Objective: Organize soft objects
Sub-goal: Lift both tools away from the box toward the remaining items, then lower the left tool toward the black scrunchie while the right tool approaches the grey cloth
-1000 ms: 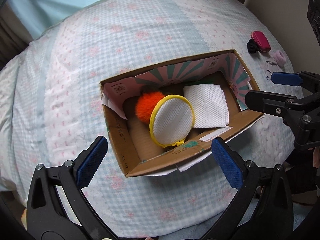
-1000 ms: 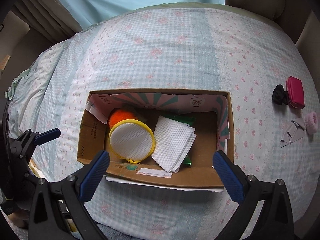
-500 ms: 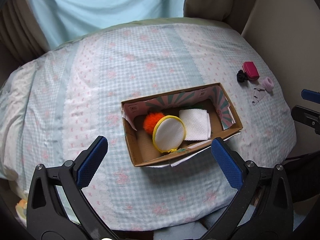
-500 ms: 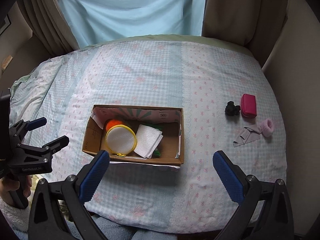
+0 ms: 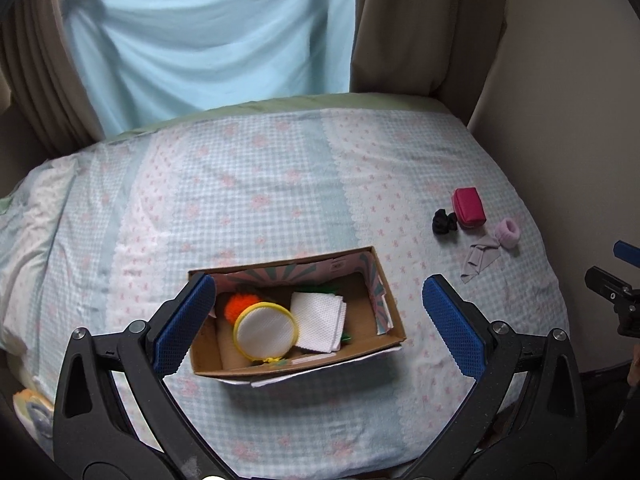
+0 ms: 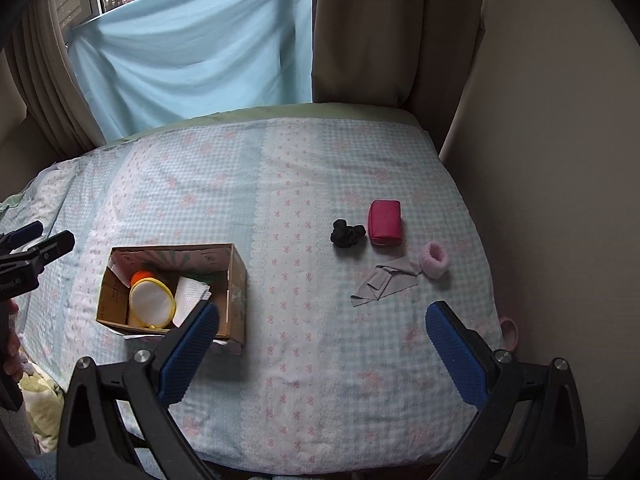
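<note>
Both blue-padded grippers, left [image 5: 318, 326] and right [image 6: 320, 350], hang wide apart and empty above the near edge of the checked, pink-flowered bed cover [image 6: 280, 184]. The open brown cardboard box [image 6: 236, 280] near the bed's left edge holds an orange fluffy pompom [image 5: 240, 305], a yellow-rimmed round white mesh pad [image 5: 266, 330] and a folded white mesh cloth [image 5: 318, 316]. Toward the right edge lie a black scrunchie [image 6: 347, 234], a magenta fabric pouch [image 6: 385, 222], a pink scrunchie [image 6: 435, 259] and a grey cloth [image 6: 382, 280].

In the cardboard box [image 5: 390, 312], the orange pompom [image 5: 239, 305] is half hidden behind the yellow-rimmed mesh pouch [image 5: 266, 331], and a green thing [image 5: 325, 288] shows only as an edge behind the folded white cloth [image 5: 318, 317]. The print on the box wall is too small to read. At the bed's [image 6: 304, 184] right edge a pink ring [image 6: 509, 330] is partly hidden. In the left wrist view, the right gripper [image 5: 616, 268] is cut by the frame.
</note>
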### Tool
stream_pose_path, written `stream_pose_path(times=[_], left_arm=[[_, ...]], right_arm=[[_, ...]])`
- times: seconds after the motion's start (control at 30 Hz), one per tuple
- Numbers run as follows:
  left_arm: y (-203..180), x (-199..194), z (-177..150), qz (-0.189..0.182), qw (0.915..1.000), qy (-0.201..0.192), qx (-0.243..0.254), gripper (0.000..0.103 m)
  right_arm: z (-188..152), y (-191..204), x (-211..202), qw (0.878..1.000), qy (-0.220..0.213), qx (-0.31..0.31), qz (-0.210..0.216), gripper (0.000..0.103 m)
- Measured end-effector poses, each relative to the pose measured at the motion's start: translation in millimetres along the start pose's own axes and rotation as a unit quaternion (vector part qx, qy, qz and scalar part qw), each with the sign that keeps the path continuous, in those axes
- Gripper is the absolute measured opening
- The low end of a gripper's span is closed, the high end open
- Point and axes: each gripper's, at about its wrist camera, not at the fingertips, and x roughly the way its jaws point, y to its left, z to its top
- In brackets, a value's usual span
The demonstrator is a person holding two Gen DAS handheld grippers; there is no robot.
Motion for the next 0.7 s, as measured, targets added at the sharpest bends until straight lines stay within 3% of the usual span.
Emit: stream_pose_path(times=[0.37, 0.57, 0.7], left_arm=[[-116, 54, 23, 0.000, 0.9997, 0.015, -0.018, 0.103], [-156, 89, 37, -0.005, 0.9998, 0.021, 0.003, 0.103], [-177, 126, 47, -0.028, 0.9988, 0.030, 0.025, 0.103]], right_arm=[[12, -108, 37, 1.000, -0.014, -0.022, 0.017, 0.103], [11, -130, 72, 0.999, -0.013, -0.015, 0.036, 0.103], [10, -137, 99, 0.999, -0.009, -0.015, 0.034, 0.103]])
